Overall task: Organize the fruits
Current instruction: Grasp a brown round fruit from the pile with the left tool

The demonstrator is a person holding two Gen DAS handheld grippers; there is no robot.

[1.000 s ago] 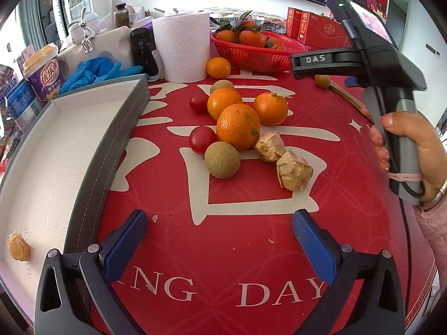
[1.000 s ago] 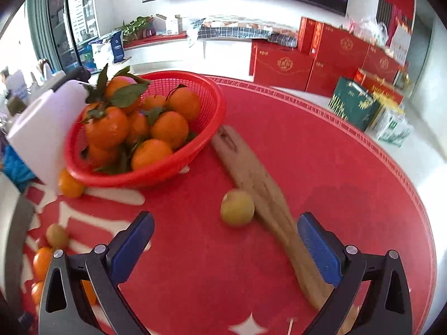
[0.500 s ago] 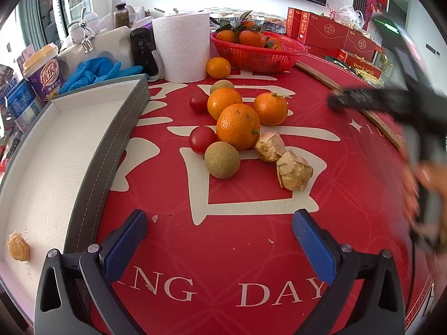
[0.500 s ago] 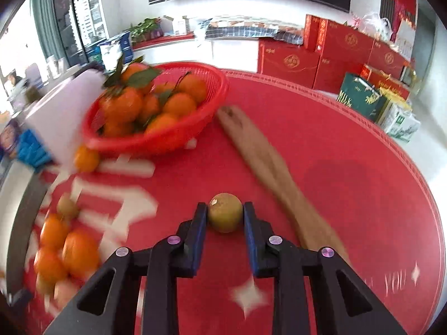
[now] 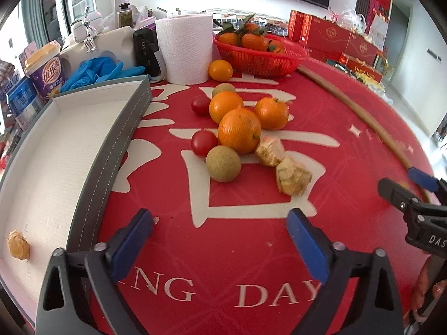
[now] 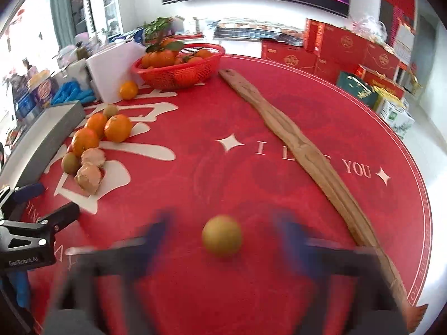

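Note:
A pile of fruit lies mid-table: oranges (image 5: 239, 129), cherry tomatoes (image 5: 204, 143), a greenish round fruit (image 5: 223, 163) and two papery husked fruits (image 5: 293, 176). My left gripper (image 5: 219, 220) hovers in front of the pile; its jaws are closing with nothing between them. In the right wrist view my right gripper (image 6: 223, 223) is motion-blurred, its jaws are opening, and a yellow-green round fruit (image 6: 222, 236) sits between them, clear of both fingers. The white tray (image 5: 117, 139) with a grey wall holds one husked fruit (image 5: 18, 248).
A red basket (image 5: 259, 55) of leafy oranges stands at the back, with a paper towel roll (image 5: 184, 47) and blue gloves (image 5: 95, 69) beside it. A long wooden stick (image 6: 301, 150) crosses the right of the table. Red boxes stand behind.
The right gripper shut on the yellow-green fruit, carried it from beside the basket toward the table's near side, then opened around it. The left gripper stayed in place.

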